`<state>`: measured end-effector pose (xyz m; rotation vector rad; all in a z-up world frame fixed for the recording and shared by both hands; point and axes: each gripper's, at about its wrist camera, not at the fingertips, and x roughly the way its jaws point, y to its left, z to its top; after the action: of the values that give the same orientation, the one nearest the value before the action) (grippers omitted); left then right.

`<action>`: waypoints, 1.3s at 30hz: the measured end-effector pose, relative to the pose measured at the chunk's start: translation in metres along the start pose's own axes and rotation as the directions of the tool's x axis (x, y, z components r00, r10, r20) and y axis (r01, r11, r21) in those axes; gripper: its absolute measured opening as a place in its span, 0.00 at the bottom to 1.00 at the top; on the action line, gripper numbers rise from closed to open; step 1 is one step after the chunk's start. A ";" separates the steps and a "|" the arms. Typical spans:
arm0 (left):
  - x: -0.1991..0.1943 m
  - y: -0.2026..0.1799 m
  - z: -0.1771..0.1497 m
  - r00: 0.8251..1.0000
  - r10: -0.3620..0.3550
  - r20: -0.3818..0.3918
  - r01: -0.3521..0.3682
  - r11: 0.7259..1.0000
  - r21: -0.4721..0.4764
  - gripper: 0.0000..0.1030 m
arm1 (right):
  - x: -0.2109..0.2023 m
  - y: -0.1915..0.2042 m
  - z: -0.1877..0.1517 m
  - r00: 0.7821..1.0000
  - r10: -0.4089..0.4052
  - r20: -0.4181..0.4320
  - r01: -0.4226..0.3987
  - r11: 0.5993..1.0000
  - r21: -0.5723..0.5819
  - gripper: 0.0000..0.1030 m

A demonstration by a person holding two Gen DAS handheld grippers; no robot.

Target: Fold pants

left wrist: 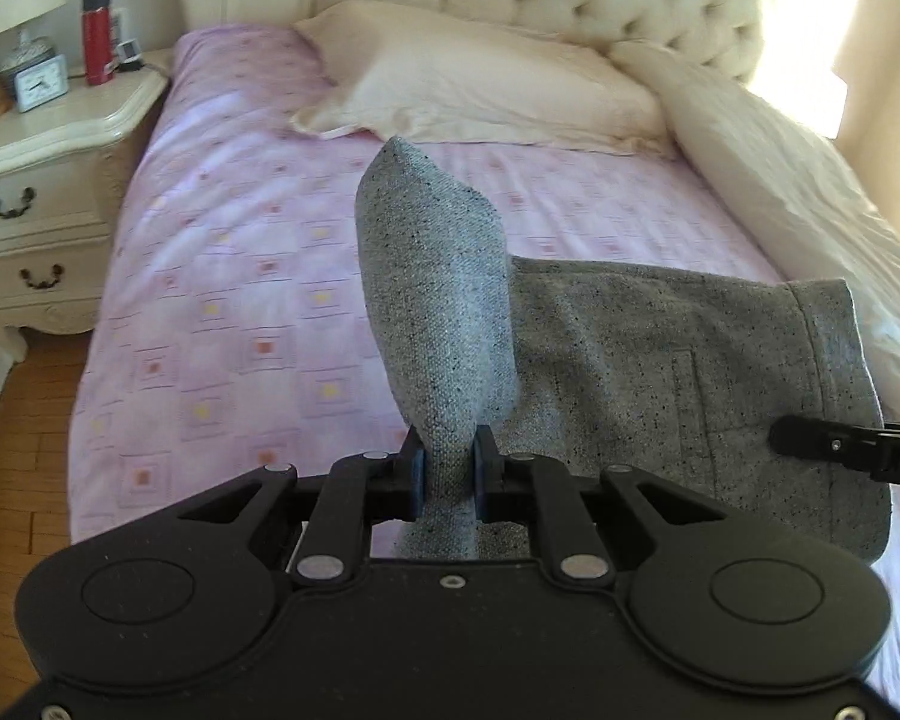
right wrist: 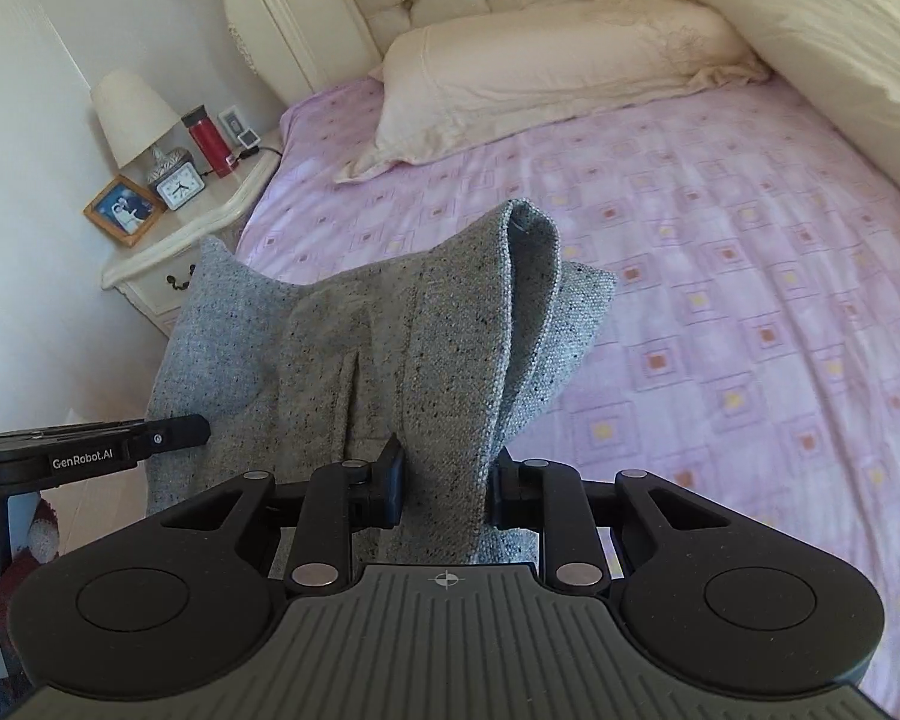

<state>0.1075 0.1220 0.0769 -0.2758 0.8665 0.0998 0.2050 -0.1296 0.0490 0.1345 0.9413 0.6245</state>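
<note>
Both ends of the grey speckled pants [left wrist: 660, 360] hang lifted above the pink-sheeted bed [left wrist: 222, 276]. The left hand-held gripper [left wrist: 448, 474] pinches one bunched fold; the right hand-held gripper [right wrist: 444, 480] clamps another thicker fold. "GenRobot.AI" reads along the left tool's side in the right wrist view.

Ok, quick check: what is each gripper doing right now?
Left gripper: closed on the grey pants.
Right gripper: closed on the same pants.

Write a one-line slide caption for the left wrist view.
Left tongs pinch grey pants above a pink bed.
</note>
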 end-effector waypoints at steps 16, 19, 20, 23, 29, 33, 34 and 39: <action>0.071 0.030 -0.027 0.978 0.189 -0.086 -0.191 0.981 -0.021 0.56 | 0.072 -0.032 -0.021 0.994 -0.099 -0.045 0.102 0.993 0.056 0.42; 0.072 0.034 -0.027 0.975 0.209 -0.082 -0.212 0.977 -0.035 0.66 | 0.073 -0.035 -0.019 0.994 -0.102 -0.041 0.105 0.992 0.067 0.42; 0.072 0.036 -0.026 0.973 0.218 -0.080 -0.222 0.974 -0.043 0.71 | 0.072 -0.034 -0.019 0.993 -0.112 -0.040 0.114 0.991 0.065 0.42; 0.069 0.044 -0.027 0.977 0.201 -0.076 -0.207 0.974 -0.093 0.71 | 0.063 -0.024 -0.018 0.988 -0.151 -0.017 0.151 0.988 0.029 0.42; 0.037 0.040 -0.025 0.968 0.251 -0.024 -0.252 0.960 -0.124 0.64 | 0.019 -0.008 -0.028 0.973 -0.207 0.106 0.209 0.978 -0.004 0.40; 0.010 0.030 -0.029 0.964 0.266 0.014 -0.262 0.957 -0.122 0.64 | -0.013 0.007 -0.039 0.969 -0.184 0.165 0.190 0.981 -0.025 0.40; 0.004 0.025 -0.030 0.964 0.264 0.023 -0.260 0.959 -0.113 0.64 | -0.019 0.011 -0.042 0.969 -0.175 0.173 0.183 0.983 -0.032 0.41; -0.023 0.003 -0.045 0.965 0.258 0.052 -0.253 0.964 -0.082 0.64 | -0.041 0.029 -0.055 0.974 -0.148 0.171 0.157 0.987 -0.040 0.41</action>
<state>0.0593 0.1133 0.0660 -0.2281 0.8338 0.3803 0.1313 -0.1371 0.0567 0.0652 0.7634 0.4880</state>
